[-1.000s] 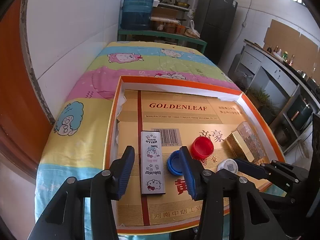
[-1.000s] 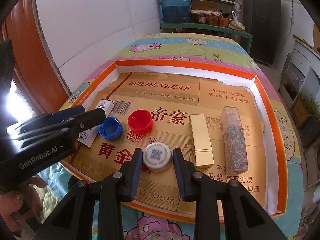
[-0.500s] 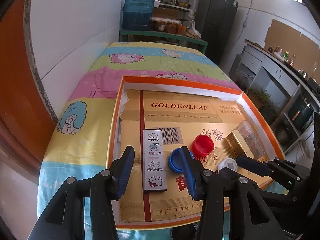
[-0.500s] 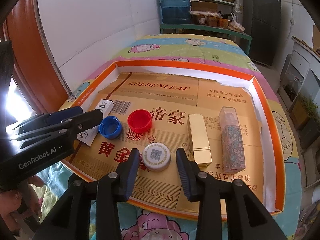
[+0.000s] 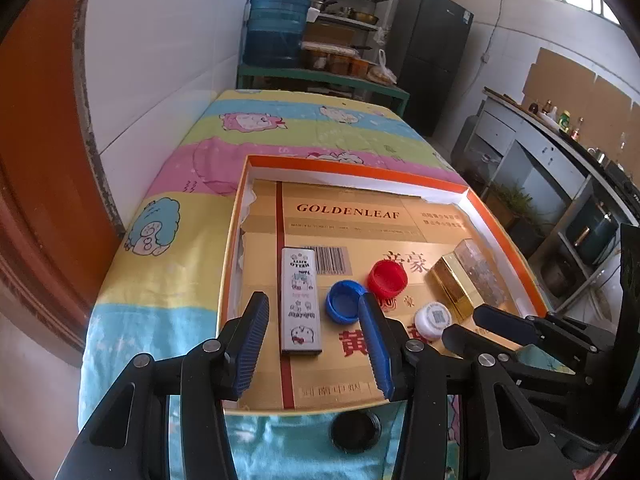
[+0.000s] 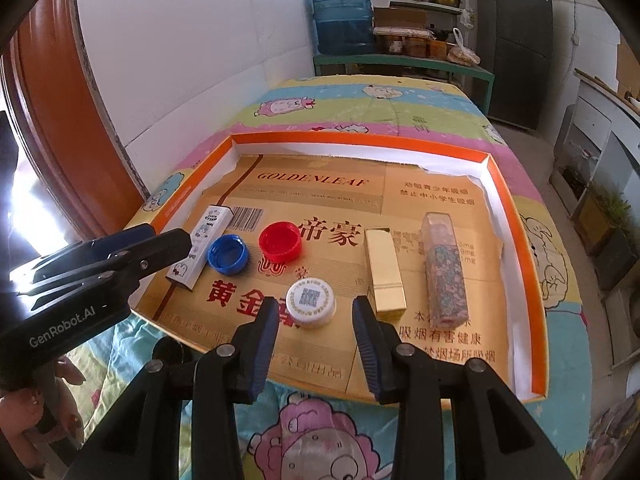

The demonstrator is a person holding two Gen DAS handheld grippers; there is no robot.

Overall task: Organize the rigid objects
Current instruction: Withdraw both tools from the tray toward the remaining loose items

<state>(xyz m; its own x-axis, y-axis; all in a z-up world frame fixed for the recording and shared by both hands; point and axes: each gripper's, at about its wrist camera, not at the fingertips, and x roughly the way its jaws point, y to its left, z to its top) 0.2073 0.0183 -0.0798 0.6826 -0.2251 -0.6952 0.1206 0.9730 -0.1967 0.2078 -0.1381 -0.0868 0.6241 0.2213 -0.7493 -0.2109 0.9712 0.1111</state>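
An orange-rimmed shallow box (image 6: 520, 240) lined with gold card lies on the bed. In it lie a white cartoon-print case (image 5: 300, 300) (image 6: 206, 240), a blue cap (image 5: 344, 302) (image 6: 228, 254), a red cap (image 5: 387, 279) (image 6: 280, 241), a white QR-code cap (image 5: 433, 320) (image 6: 313, 301), a gold box (image 5: 456, 286) (image 6: 385, 276) and a floral box (image 5: 482, 270) (image 6: 444, 270). My left gripper (image 5: 316, 346) is open and empty, just short of the white case. My right gripper (image 6: 316, 344) is open and empty, just behind the QR cap.
A black cap (image 5: 355, 431) lies on the blanket before the box's near edge. A white wall runs along the left. A water jug (image 6: 342, 18), shelves and a dark fridge (image 6: 514, 40) stand beyond the bed's far end.
Both grippers have drawn back toward me from the box. The right gripper's jaws have opened wider and left the QR cap lying in the box. The objects have not moved.
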